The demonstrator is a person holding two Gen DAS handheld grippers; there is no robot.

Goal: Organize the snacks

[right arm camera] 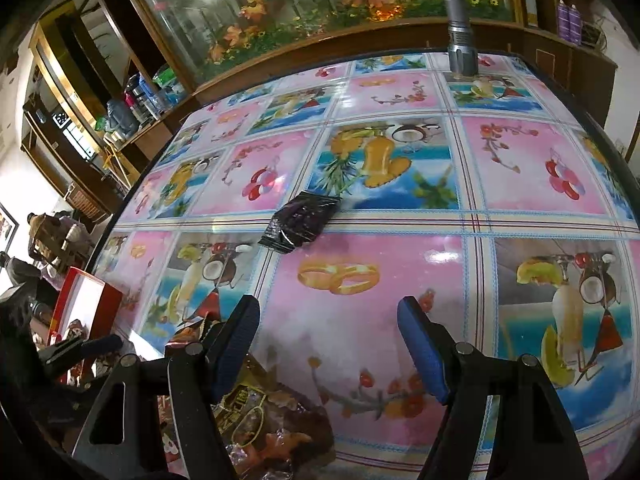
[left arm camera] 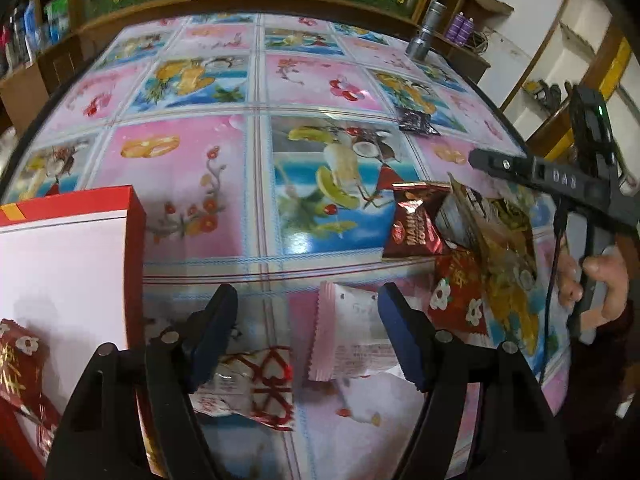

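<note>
- Looking at it, the sorting's barely started: one floral red packet [left arm camera: 18, 354] sits in the red box [left arm camera: 134, 216] at the bench's [left arm camera: 248, 184] left
- Left hand-held gripper [left arm camera: 308, 332] is wide open, empty, hovering over the pink wrapper [left arm camera: 352, 340] and a heart-print packet [left arm camera: 260, 388]
- Right hand-held gripper [right arm camera: 328, 344] gapes too, holding nothing, beside the gold bag [right arm camera: 260, 412]
- Still loose: brown packet [left arm camera: 416, 224], far black packet [right arm camera: 300, 222]
</note>
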